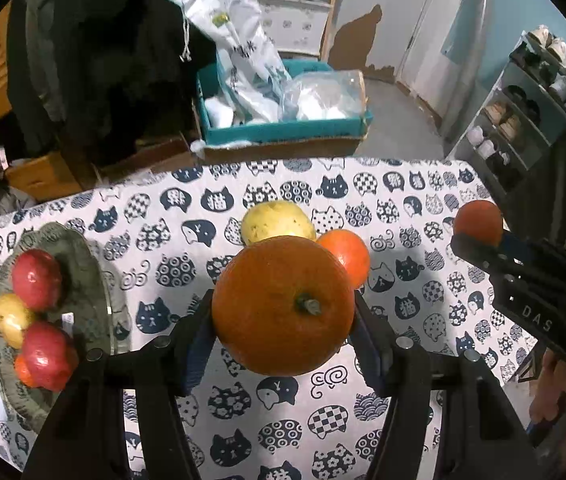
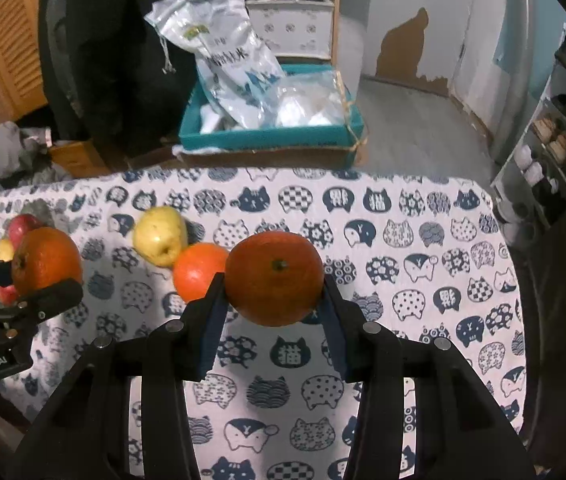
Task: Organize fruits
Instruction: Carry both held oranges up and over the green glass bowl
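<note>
My left gripper (image 1: 283, 312) is shut on a large orange (image 1: 283, 306) and holds it above the table. My right gripper (image 2: 275, 284) is shut on a second orange (image 2: 275, 278), also held above the table; it shows in the left wrist view (image 1: 478, 222) at the right. On the cat-print tablecloth (image 2: 403, 320) lie a yellow pear (image 2: 159, 234) and a small orange (image 2: 197, 270), touching each other. A grey plate (image 1: 87, 280) at the left holds two red apples (image 1: 37, 278), a yellow fruit (image 1: 11, 318) and an orange fruit.
Beyond the table's far edge stands a teal box (image 1: 283, 130) with plastic bags. A shoe rack (image 1: 523, 112) stands at the right. A wooden cabinet and dark clothing are at the back left.
</note>
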